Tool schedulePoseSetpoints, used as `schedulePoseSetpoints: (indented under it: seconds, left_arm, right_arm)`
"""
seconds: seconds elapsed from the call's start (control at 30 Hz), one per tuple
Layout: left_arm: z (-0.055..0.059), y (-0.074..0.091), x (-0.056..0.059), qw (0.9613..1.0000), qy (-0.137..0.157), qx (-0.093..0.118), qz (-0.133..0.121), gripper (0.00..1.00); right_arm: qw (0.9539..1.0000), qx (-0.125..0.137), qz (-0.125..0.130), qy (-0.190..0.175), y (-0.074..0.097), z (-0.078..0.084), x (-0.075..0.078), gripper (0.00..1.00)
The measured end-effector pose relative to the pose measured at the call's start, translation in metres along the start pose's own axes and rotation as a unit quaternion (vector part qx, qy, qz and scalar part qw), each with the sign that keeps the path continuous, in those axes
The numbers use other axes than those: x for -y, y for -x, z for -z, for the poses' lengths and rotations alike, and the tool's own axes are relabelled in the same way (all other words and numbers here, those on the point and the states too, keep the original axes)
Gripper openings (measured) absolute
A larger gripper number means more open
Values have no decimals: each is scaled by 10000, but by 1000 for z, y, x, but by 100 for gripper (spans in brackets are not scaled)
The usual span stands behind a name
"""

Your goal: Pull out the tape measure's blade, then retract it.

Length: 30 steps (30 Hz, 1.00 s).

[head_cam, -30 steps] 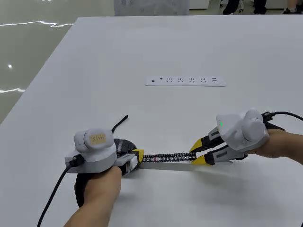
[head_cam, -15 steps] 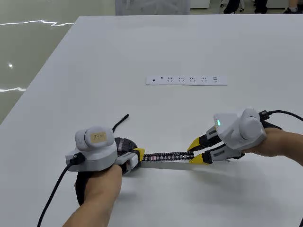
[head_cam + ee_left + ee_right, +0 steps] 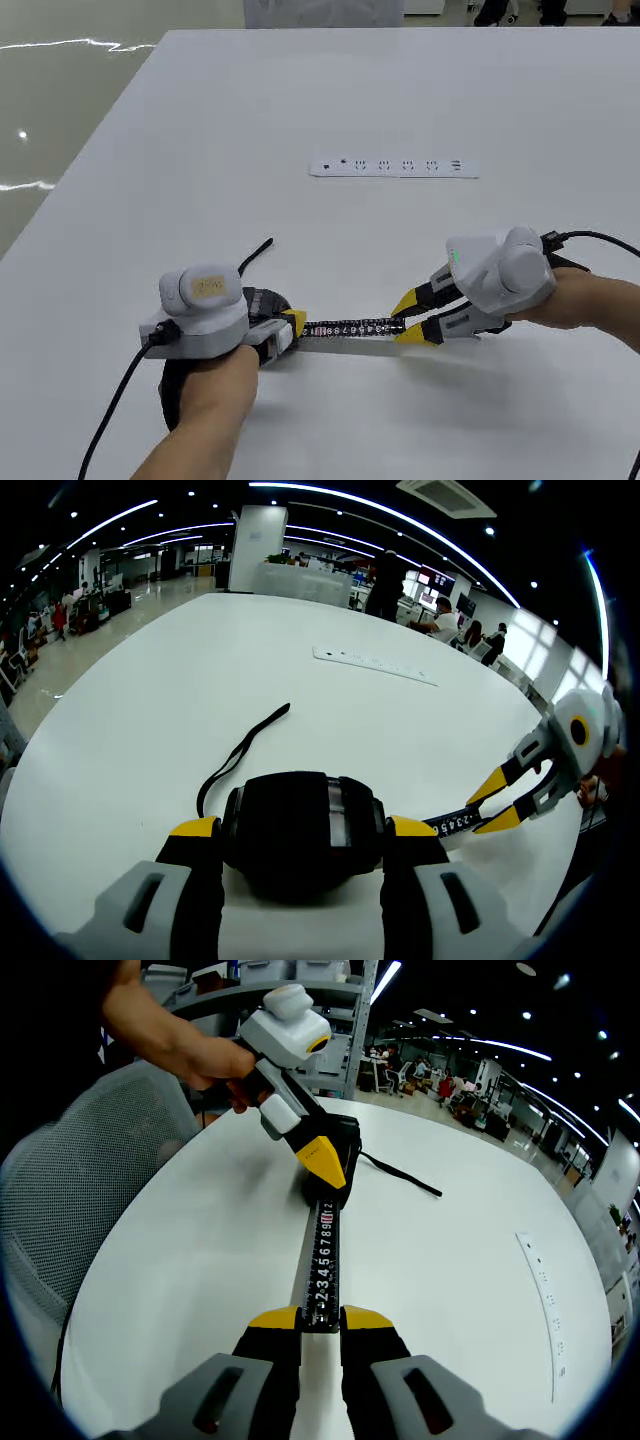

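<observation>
Yellow-tipped jaws of the left gripper are clamped on both sides of the black tape measure, whose case rests on the table. Right gripper is pinched on the free end of the blade; printed numbers face up between its tips. The blade runs straight and low over the surface from the case to the right gripper, only a short stretch out. A hand grips each tool. A black wrist strap trails from the case toward the far side, lying flat. The tape measure is on the white table close to its near edge, nearer the left edge than the right. A white power strip lies well apart, toward the middle.
</observation>
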State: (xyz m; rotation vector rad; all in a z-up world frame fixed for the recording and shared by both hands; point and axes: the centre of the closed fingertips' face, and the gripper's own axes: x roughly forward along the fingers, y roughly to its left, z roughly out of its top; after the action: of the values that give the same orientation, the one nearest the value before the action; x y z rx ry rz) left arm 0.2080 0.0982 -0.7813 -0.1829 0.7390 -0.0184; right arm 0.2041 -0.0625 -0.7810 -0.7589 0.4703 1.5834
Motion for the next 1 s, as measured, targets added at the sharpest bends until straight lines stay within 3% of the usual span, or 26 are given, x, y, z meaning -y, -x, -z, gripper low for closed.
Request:
schedulePoseSetpoints:
  seconds: [1.0]
  left_arm:
    - [1,3,0,10000,69,-6,37,59]
  right_arm:
    - [10000,-5,-40,32,-11,-7,1,14]
